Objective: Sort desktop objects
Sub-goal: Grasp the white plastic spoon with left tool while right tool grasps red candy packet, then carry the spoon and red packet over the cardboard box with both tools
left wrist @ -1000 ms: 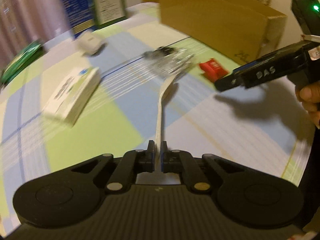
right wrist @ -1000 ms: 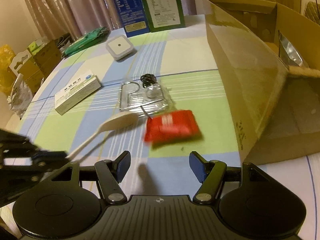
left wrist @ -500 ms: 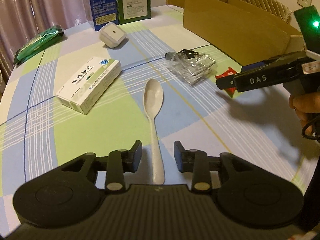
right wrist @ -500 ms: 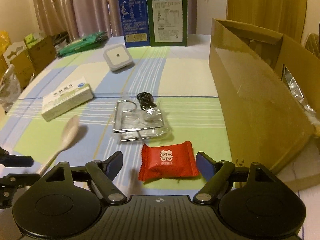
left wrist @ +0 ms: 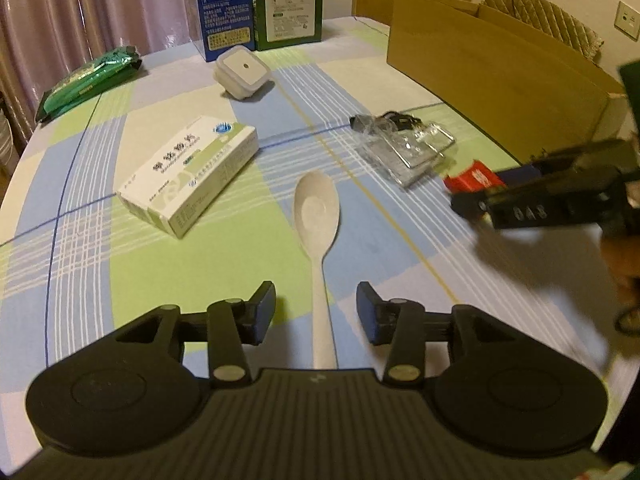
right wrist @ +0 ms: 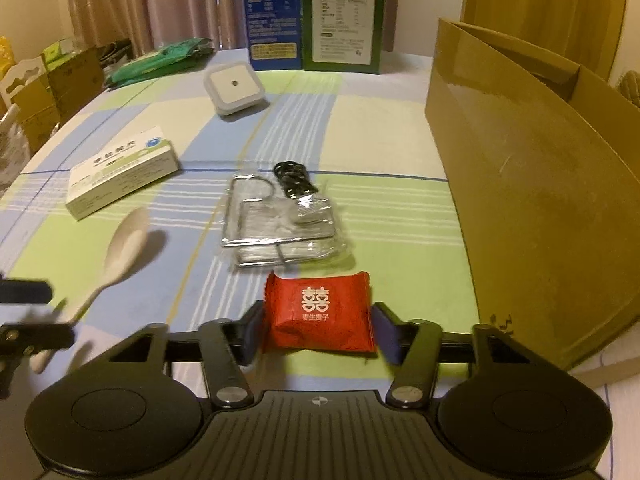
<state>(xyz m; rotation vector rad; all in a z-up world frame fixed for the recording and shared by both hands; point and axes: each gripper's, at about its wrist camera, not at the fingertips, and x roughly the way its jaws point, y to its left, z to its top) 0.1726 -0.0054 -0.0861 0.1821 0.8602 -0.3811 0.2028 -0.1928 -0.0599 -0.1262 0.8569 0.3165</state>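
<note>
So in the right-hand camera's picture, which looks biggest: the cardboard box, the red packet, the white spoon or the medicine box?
1. cardboard box
2. red packet and medicine box: alike; the packet is nearer
3. white spoon

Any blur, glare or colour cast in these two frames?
Left wrist view: warm dim cast, right tongs motion-smeared, spoon sharp. Right wrist view: glare streak on the cardboard box, left tongs blurred at the edge.

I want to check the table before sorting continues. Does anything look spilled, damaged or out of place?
Nothing looks spilled or broken. The white spoon lies flat between the open jaws of the left gripper. The red packet sits between the jaws of the right gripper, intact. The cardboard box stands open.
</note>
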